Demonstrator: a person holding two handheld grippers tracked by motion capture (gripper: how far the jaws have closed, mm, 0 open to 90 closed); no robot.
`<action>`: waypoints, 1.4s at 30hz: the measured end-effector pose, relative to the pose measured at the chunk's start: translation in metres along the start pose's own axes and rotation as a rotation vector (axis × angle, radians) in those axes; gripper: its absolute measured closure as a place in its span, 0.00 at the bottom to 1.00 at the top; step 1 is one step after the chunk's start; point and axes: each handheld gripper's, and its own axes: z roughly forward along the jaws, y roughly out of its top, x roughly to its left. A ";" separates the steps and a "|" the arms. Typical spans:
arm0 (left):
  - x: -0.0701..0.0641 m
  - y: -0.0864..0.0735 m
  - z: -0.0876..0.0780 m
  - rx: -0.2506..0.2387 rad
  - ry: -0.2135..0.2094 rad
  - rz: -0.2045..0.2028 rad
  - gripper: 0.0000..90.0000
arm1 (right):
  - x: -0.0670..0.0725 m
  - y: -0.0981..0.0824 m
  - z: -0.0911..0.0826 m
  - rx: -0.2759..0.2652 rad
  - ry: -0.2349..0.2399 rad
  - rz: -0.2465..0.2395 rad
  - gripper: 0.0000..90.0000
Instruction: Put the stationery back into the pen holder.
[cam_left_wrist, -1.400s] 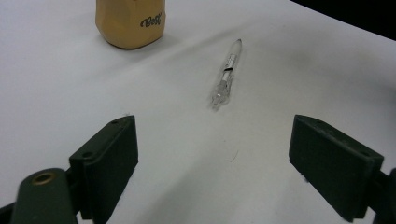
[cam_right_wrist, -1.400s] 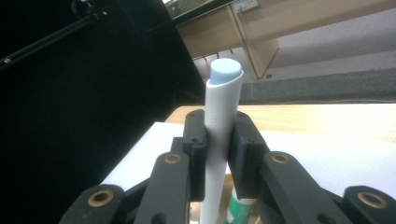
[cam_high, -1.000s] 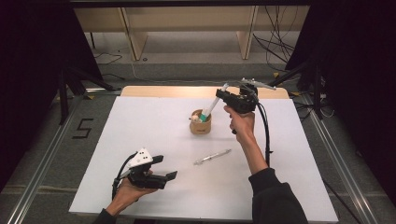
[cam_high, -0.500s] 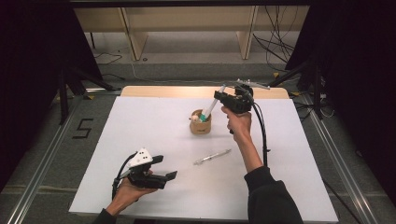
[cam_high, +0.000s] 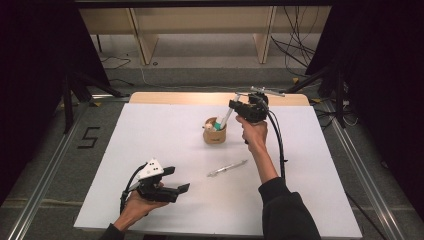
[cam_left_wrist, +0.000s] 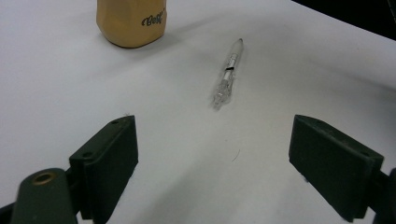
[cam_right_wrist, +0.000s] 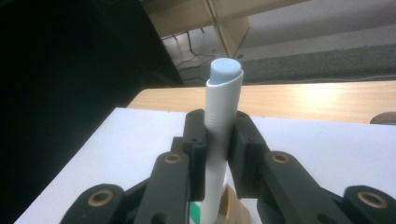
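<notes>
Two grippers, little changed from the earlier frames. The right gripper (cam_high: 234, 106) remains clamped on the white marker (cam_right_wrist: 223, 107), its lower end inside the tan cup (cam_high: 214, 134). The left gripper (cam_high: 176, 180) stays wide, empty, near the clear pen (cam_left_wrist: 228, 73).

- Right gripper (cam_high: 233, 105): shifted slightly down and left toward the cup (cam_high: 214, 131).
- White marker (cam_high: 226, 119): lowered with it; lower end now at the cup's mouth.

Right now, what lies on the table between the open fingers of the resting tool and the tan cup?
A clear pen lies there, before the tan cup, in the left gripper view.
</notes>
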 end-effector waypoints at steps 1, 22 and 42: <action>0.000 0.000 0.000 0.000 0.000 0.000 0.17 | -0.001 0.000 0.001 0.000 -0.003 0.002 0.88; -0.001 0.000 0.001 0.000 -0.002 0.001 0.17 | -0.002 -0.008 0.017 0.036 -0.016 0.017 0.88; -0.001 0.000 0.002 0.004 -0.005 0.003 0.17 | 0.000 -0.016 0.026 0.086 -0.018 0.006 0.87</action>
